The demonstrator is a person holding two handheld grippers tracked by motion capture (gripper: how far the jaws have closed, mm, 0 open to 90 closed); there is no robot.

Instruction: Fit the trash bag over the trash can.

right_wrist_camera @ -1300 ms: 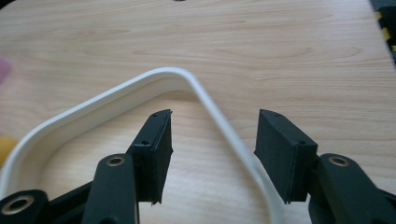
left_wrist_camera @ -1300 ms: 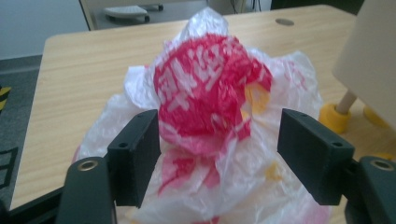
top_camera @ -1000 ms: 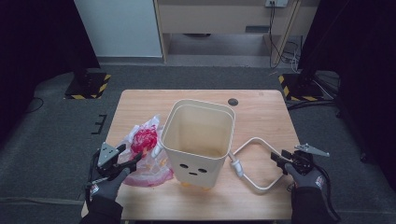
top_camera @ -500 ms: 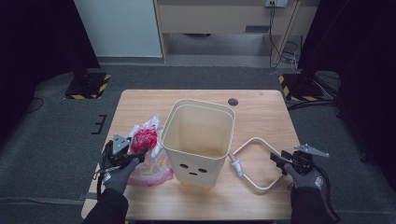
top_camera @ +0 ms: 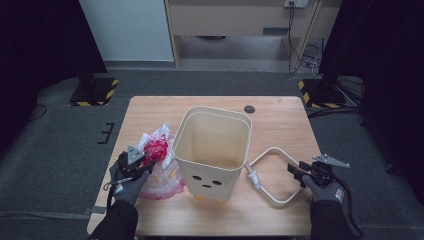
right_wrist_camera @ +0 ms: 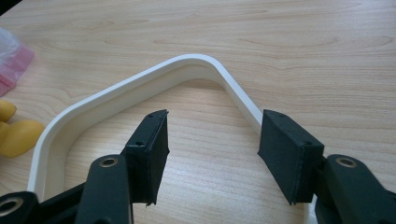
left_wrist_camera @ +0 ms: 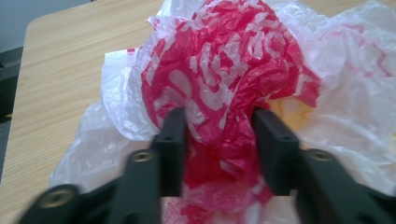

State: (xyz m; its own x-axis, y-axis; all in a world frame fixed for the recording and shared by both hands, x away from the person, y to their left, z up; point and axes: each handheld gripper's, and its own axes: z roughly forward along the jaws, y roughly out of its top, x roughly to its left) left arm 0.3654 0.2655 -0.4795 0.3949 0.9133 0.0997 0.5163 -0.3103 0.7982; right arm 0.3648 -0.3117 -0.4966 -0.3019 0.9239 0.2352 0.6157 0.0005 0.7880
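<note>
A crumpled red and white plastic bag (top_camera: pixel 160 175) lies on the table's left side, against a cream bin (top_camera: pixel 210 175) with a dot face on its front wall. My left gripper (top_camera: pixel 146 163) is at the bag's left edge. In the left gripper view it (left_wrist_camera: pixel 219 135) stands open, its jaws either side of a red bunch of the bag (left_wrist_camera: pixel 224 60). A white loop handle (top_camera: pixel 271 149) lies flat to the right of the bin. My right gripper (top_camera: pixel 293 171) is open at the loop's right corner, jaws (right_wrist_camera: pixel 212 144) hovering over the handle's bend (right_wrist_camera: pixel 140 80).
The wooden table (top_camera: pixel 280 120) has a small black round mark (top_camera: pixel 249 109) behind the bin. Yellow pieces (right_wrist_camera: pixel 16 135) show at the bin's base. Black stands with striped feet (top_camera: pixel 95 90) sit on the grey floor at both far corners.
My left gripper has moved forward and right into the bag, so its jaws now straddle the red bunch. The right gripper and the handle have stayed put.
</note>
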